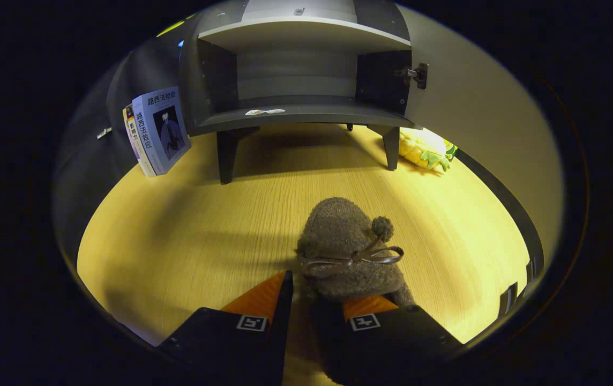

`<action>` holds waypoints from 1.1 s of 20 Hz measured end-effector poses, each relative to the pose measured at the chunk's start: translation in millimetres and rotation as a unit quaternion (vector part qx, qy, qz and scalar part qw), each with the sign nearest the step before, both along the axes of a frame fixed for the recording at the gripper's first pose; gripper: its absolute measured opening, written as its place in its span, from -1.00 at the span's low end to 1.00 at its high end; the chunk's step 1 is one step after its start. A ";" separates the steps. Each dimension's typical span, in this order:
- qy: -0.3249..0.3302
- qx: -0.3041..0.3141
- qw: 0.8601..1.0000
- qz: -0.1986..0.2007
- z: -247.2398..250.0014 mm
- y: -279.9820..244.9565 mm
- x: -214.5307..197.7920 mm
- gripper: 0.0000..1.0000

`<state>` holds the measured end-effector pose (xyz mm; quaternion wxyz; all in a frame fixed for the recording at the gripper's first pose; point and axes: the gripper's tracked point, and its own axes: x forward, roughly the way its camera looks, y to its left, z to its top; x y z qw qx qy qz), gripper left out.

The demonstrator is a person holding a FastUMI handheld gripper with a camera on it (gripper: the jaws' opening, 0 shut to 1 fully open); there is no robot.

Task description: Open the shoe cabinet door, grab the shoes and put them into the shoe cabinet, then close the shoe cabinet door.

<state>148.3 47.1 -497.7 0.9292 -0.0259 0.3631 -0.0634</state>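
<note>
Gripper view looks along the two fingers toward a shoe cabinet [296,69] that stands on short legs at the far side of a wooden table [188,236]. Its door [478,107] is swung wide open to the right, a hinge showing on its inner edge, and the lower shelf inside is bare except for a small pale label lying on its front edge. A second shelf sits above it.

A fuzzy brown slipper [346,257] lies on the table well short of the cabinet, its toe pointing toward it. It has a pompom and a thin ribbon bow on top. The gripper [317,297] is at the heel end of the slipper: the right finger lies over or against the slipper's rear edge, while the left finger sits just beside the slipper's left flank. The jaws stand a little apart, and whether both press on the slipper cannot be told from here.

Two books [156,131] lean upright left of the cabinet. A yellow and green plush toy [424,150] lies on the table beside the cabinet's right front leg, below the open door
</note>
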 end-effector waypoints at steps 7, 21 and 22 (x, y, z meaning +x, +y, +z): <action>0.014 -0.026 0.999 0.021 -2.1 1.2 4.2 -0.90; -0.091 0.006 0.996 0.019 204.1 16.1 21.4 -0.91; -0.104 0.013 0.994 0.016 222.0 18.4 23.6 -0.91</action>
